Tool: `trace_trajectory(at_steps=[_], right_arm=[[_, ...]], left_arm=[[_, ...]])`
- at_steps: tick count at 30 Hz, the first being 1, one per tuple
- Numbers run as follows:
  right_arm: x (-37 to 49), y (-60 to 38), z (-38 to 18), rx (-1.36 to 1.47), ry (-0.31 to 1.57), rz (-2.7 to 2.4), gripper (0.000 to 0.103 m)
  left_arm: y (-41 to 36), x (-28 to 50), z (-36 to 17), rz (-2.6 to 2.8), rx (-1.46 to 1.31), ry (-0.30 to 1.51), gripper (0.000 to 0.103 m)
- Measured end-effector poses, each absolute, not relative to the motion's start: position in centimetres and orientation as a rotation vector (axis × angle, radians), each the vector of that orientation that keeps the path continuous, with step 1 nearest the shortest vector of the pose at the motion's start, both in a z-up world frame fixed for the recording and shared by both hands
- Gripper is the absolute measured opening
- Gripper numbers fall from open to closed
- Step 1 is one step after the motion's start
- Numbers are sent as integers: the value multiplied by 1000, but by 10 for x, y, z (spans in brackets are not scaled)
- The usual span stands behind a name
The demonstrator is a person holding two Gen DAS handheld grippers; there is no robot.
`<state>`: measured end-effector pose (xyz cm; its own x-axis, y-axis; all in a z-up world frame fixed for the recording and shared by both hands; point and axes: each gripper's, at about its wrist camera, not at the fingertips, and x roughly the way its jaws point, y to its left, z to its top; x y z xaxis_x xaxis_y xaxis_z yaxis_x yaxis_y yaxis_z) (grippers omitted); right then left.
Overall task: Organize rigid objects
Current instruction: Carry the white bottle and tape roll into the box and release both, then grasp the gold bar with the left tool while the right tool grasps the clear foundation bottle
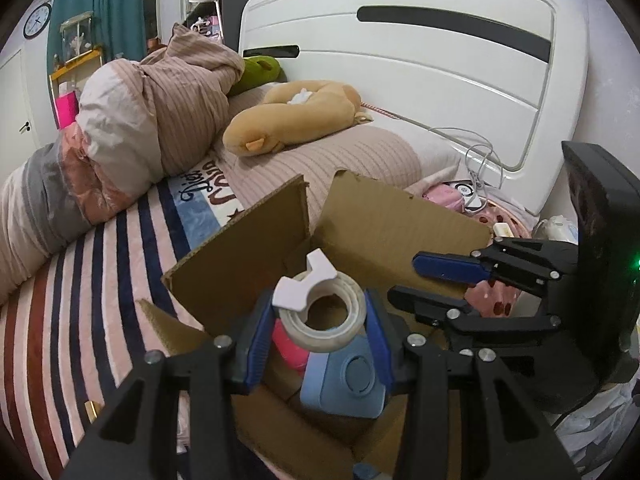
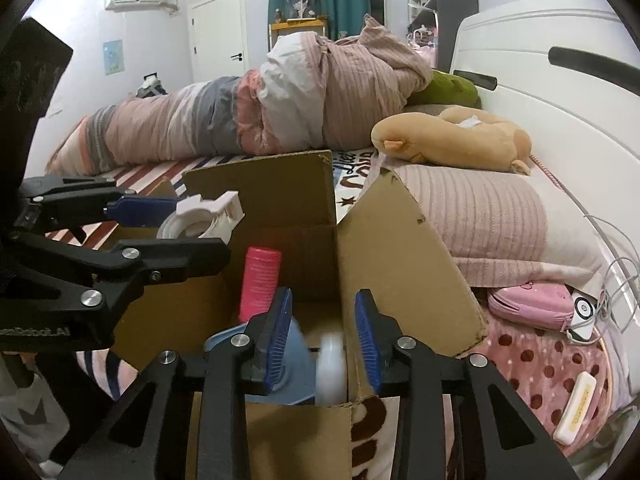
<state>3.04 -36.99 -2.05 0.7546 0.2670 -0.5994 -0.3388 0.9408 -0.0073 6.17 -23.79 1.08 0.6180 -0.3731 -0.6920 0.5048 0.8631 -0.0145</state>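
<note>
An open cardboard box [image 1: 392, 220] [image 2: 400, 240] stands on the bed. My left gripper [image 1: 318, 320] is shut on a white tape roll with a white plastic dispenser clip [image 1: 320, 312] [image 2: 200, 216] and holds it above the box. Inside the box lie a pink cylinder [image 1: 290, 346] [image 2: 260, 280] and a light blue device [image 1: 348, 380] [image 2: 298, 364]. My right gripper [image 2: 326, 336] [image 1: 424, 280] is open and empty over the box's near right corner, above a blurred white round object [image 2: 332, 364].
A rolled quilt [image 2: 260, 112], a tan plush toy [image 1: 288, 120] [image 2: 448, 140] and a pillow [image 2: 480, 220] lie on the striped bed. A pink pouch [image 2: 532, 304], a white cable [image 1: 480, 168] and a cream case [image 2: 576, 412] lie to the right by the white headboard [image 1: 420, 60].
</note>
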Motion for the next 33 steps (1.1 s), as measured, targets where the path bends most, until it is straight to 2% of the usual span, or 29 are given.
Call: trace_trajectory(at_steps=[9, 11, 16, 19, 27, 33], right_arm=[[31, -370, -21, -105, 648, 344, 29], [29, -368, -20, -105, 648, 349, 29], [22, -362, -14, -106, 644, 350, 44], [17, -356, -7, -106, 643, 353, 44], [-16, -311, 37, -127, 513, 410, 45], [-31, -233, 46, -146, 518, 616, 45]], left_arm=[[-222, 58, 13, -471, 196, 750, 41], [-218, 56, 14, -461, 203, 748, 44], [-201, 46, 21, -447, 184, 726, 52], [-183, 37, 29, -436, 158, 694, 58], [-90, 13, 46, -310, 77, 611, 65], [-5, 7, 18, -173, 23, 637, 70]])
